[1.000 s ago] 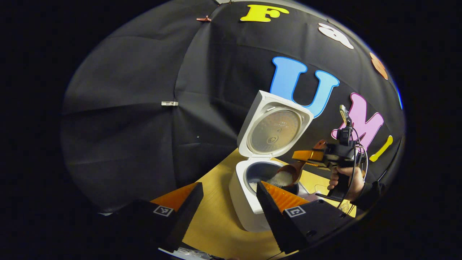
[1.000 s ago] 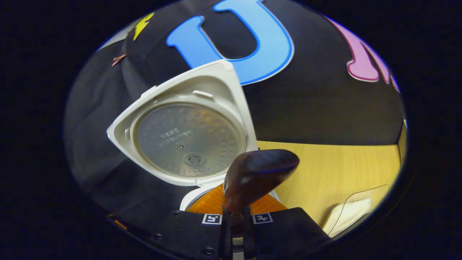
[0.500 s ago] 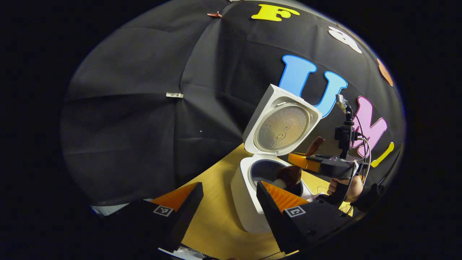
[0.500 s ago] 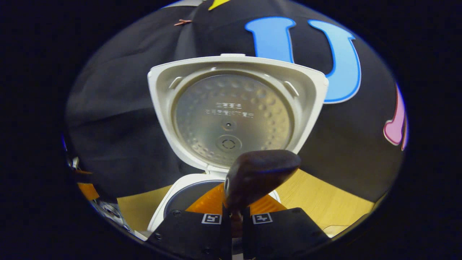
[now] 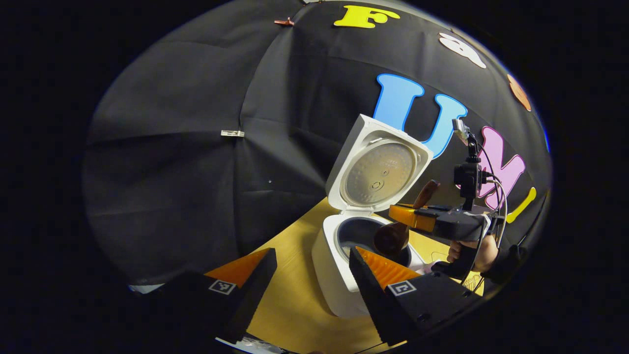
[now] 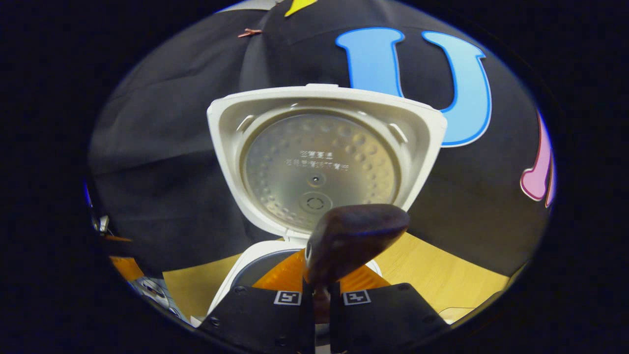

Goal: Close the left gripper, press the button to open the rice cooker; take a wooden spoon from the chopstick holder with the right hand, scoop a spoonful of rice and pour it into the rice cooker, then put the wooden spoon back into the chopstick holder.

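Looking along our left gripper (image 5: pixel 312 273), we see its 2 fingers spread wide with nothing between them, low over the table (image 5: pixel 290 314). Just beyond the right finger stands the cooker (image 5: pixel 339 268), its body partly hidden by that finger and its lid (image 5: pixel 378 167) standing up against the booth wall. Further right of our jaws, a hand (image 5: pixel 484 253) holds the right gripper (image 5: pixel 410 217) level, pointing toward the cooker. The spoon (image 5: pixel 393 236) sits pinched in it: the bowl hangs below the fingers, over the pot opening, and the handle end sticks up above them, in front of the lid's lower corner. We cannot tell from this view whether any rice lies in the spoon.

In the right gripper view, our right gripper (image 6: pixel 318 300) has its 2 fingers drawn nearly together on the spoon's (image 6: pixel 351 241) neck, each side pressing it. The dark rounded back of the bowl rises right above the jaws and leans a little to the right. Straight ahead of the jaws the lid (image 6: pixel 324 162) stands open with its metal inner plate facing us, and the cooker's (image 6: pixel 255 255) rim shows just behind the fingertips, partly covered by them. To either side of the jaws we see table (image 6: pixel 442 280). The holder lies somewhere we cannot place from these 2 views.
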The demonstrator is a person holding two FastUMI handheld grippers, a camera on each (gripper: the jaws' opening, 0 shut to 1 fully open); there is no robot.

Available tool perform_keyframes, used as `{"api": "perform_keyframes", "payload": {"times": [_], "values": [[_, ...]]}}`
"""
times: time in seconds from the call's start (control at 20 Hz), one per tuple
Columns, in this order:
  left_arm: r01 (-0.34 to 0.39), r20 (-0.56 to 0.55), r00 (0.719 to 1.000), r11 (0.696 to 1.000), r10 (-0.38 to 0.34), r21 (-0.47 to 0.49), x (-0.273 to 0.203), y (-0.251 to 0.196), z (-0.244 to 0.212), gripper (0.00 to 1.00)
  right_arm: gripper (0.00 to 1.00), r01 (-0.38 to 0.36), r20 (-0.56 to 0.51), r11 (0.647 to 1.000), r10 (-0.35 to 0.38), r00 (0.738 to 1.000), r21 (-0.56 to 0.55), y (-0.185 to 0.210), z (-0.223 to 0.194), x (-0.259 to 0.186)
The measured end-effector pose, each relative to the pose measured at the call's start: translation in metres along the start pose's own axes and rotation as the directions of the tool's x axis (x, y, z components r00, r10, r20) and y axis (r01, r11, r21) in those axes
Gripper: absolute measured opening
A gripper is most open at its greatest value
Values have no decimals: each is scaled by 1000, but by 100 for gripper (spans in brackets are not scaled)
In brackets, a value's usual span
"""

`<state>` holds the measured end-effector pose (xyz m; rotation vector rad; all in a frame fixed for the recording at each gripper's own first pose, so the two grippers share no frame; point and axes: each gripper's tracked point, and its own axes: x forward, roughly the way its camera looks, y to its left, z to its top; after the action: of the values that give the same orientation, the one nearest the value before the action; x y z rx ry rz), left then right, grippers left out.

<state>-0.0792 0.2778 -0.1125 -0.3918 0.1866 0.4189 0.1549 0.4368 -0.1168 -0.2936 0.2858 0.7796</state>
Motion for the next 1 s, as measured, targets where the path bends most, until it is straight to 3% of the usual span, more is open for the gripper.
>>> {"api": "perform_keyframes", "payload": {"times": [0.25,0.3,0.35,0.6,0.75,0.8,0.85,0.95,1.0], "values": [[42,4,999,999,-42,22,0,-17,4,96,16,39,32,997,-42,999,68,-22,22,-21],[48,5,999,998,-49,32,0,-20,5,92,16,46,38,996,-49,998,70,-26,25,-27],[57,12,998,998,-58,40,0,-24,9,96,16,53,44,996,-56,997,69,-30,27,-33],[116,21,993,991,-118,67,6,-48,17,96,16,91,84,989,-102,991,121,-52,47,-68],[168,17,985,982,-170,88,14,-69,25,96,16,125,109,984,-139,984,125,-71,61,-91],[183,21,982,978,-186,101,16,-76,28,92,16,141,118,982,-156,981,126,-80,66,-100],[196,27,979,974,-200,115,19,-82,33,96,16,158,128,978,-175,976,133,-90,70,-110],[216,29,975,967,-222,136,27,-97,37,92,16,189,138,967,-213,967,169,-112,74,-130],[227,25,972,963,-233,143,30,-105,37,96,16,209,141,959,-237,961,190,-125,75,-140]]}}
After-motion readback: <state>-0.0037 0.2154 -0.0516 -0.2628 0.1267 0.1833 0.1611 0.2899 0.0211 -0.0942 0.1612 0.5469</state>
